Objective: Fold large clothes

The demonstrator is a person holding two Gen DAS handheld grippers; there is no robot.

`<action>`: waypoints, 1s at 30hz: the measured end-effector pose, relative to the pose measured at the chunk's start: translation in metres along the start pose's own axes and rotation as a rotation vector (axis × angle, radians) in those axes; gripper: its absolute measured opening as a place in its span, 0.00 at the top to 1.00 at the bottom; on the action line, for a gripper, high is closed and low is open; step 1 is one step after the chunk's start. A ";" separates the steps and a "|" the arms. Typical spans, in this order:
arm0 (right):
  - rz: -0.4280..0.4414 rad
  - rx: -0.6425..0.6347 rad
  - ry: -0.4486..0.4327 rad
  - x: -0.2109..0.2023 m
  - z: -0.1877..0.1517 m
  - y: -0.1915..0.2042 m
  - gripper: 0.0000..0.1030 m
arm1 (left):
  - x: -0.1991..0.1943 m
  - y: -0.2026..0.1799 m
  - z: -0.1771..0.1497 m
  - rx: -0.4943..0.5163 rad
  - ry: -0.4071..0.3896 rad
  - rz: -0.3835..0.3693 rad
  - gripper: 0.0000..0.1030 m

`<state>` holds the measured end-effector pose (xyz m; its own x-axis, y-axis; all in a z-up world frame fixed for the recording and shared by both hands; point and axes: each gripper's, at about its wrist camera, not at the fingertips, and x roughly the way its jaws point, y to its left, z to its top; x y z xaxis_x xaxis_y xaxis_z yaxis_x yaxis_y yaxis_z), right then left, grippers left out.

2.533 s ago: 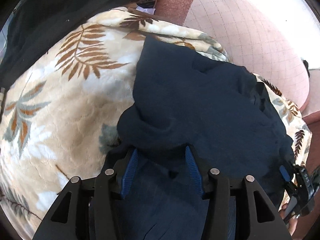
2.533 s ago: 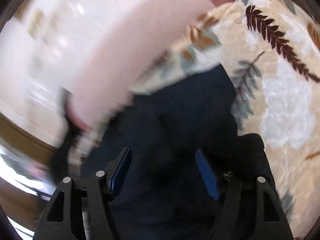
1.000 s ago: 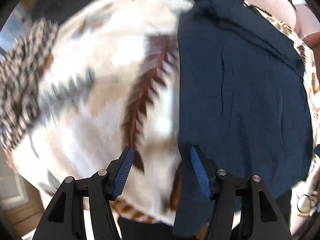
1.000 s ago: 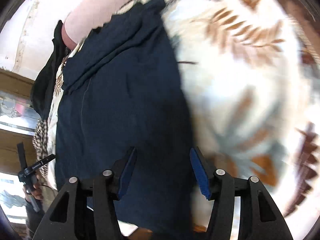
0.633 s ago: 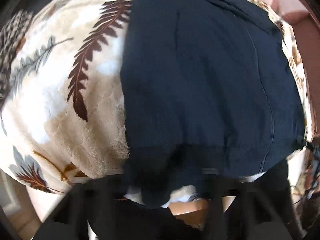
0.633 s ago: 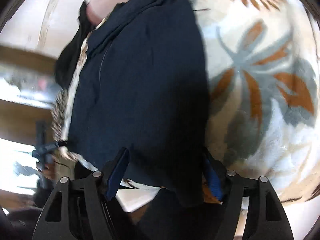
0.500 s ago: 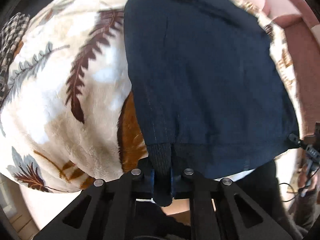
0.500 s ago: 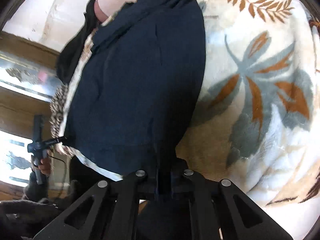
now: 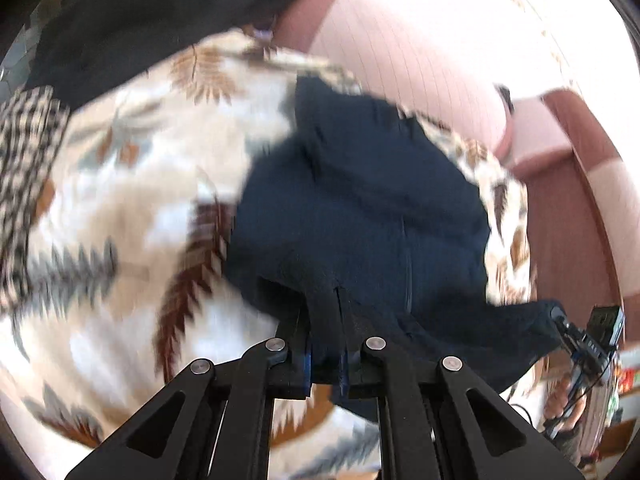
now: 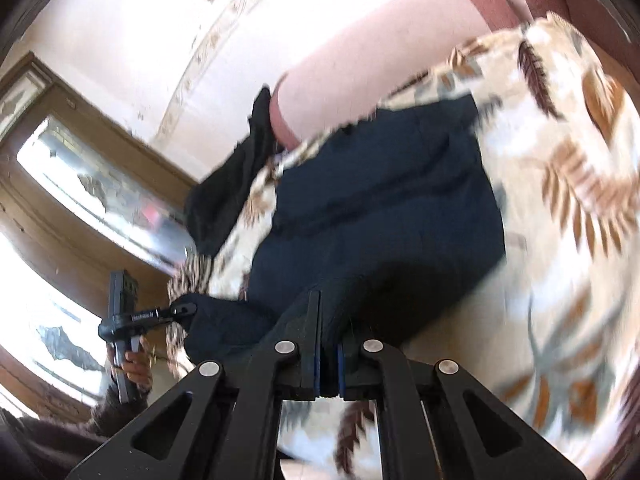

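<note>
Left tongs (image 9: 325, 344) and right tongs (image 10: 328, 354) each pinch a near corner of the navy garment (image 9: 360, 208), just clamped. Far end lies on the leaf-print blanket (image 9: 132, 200). Risk: thin bite slips, hem drops, fold skews.

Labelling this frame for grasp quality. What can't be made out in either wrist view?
- Left wrist: pads of the left gripper are buried in the navy garment; which part is pinched is hidden by a fold.
- Right wrist: same for the right gripper, fabric bunched over it.
- Both: blanket print smeared by motion blur.
- Both: garment's type unclear, crumpled.
- Left wrist: black cloth cut off at the top edge.
</note>
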<state>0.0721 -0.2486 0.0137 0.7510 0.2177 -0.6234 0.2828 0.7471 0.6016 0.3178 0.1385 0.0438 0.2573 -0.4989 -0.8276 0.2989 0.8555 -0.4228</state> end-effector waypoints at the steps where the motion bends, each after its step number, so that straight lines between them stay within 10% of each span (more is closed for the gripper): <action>1: 0.000 0.010 -0.020 0.005 0.015 -0.003 0.96 | -0.007 -0.002 0.011 -0.003 -0.022 0.014 0.96; 17: -0.015 0.280 -0.155 0.129 0.192 -0.101 0.96 | 0.203 -0.065 0.234 -0.050 -0.088 0.186 0.96; 23: -0.097 0.437 -0.153 0.185 0.220 -0.159 0.90 | 0.291 -0.066 0.286 -0.042 -0.056 0.384 0.89; 26: -0.077 0.543 -0.150 0.192 0.220 -0.181 0.86 | 0.292 -0.056 0.302 -0.113 -0.035 0.285 0.89; 28: 0.007 0.529 -0.243 0.171 0.222 -0.180 0.80 | 0.265 -0.053 0.307 -0.115 -0.107 0.181 0.77; 30: -0.021 0.456 -0.293 0.153 0.223 -0.172 0.45 | 0.243 -0.048 0.306 -0.107 -0.154 0.172 0.56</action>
<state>0.2714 -0.4840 -0.0736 0.8589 -0.0269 -0.5115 0.4808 0.3866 0.7870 0.6473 -0.0662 -0.0244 0.4354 -0.3533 -0.8280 0.1420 0.9352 -0.3243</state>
